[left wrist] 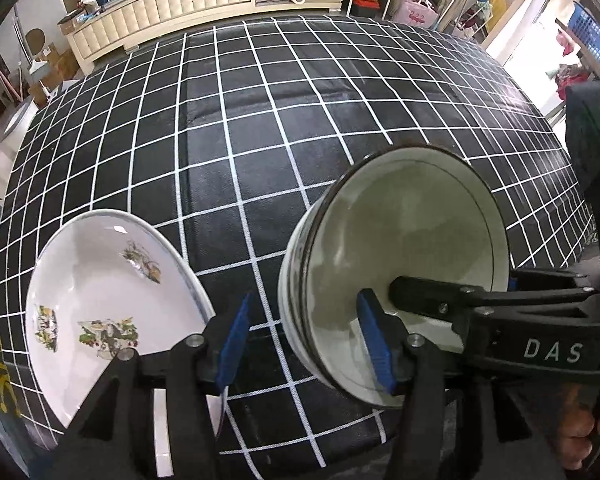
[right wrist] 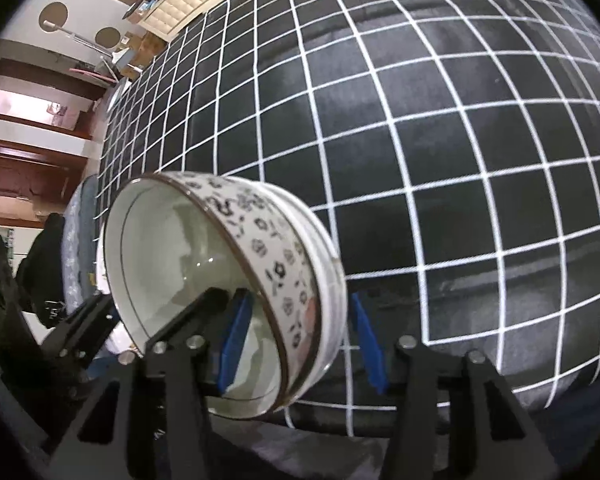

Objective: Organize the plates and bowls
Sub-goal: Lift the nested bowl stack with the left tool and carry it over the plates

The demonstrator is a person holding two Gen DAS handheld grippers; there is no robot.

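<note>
A stack of white bowls (left wrist: 400, 232) with a dark flower band on the outside (right wrist: 268, 252) stands on the black grid tablecloth (left wrist: 260, 140). My left gripper (left wrist: 305, 340) straddles its near-left wall. The right blue pad is inside, and the left pad stands clear of the outer wall. My right gripper (right wrist: 300, 340) straddles the wall from the other side. Its left pad is inside and narrow gaps show at both pads. One of its black fingers (left wrist: 420, 294) reaches into the bowl. A white deep plate (left wrist: 100, 300) with printed motifs lies to the left of the bowls.
The table's near edge runs just below both grippers. A cream cabinet (left wrist: 188, 0) with clutter on top stands beyond the far edge, and a blue basket (left wrist: 596, 40) is at the far right. A hand (left wrist: 588, 440) holds the right gripper's handle.
</note>
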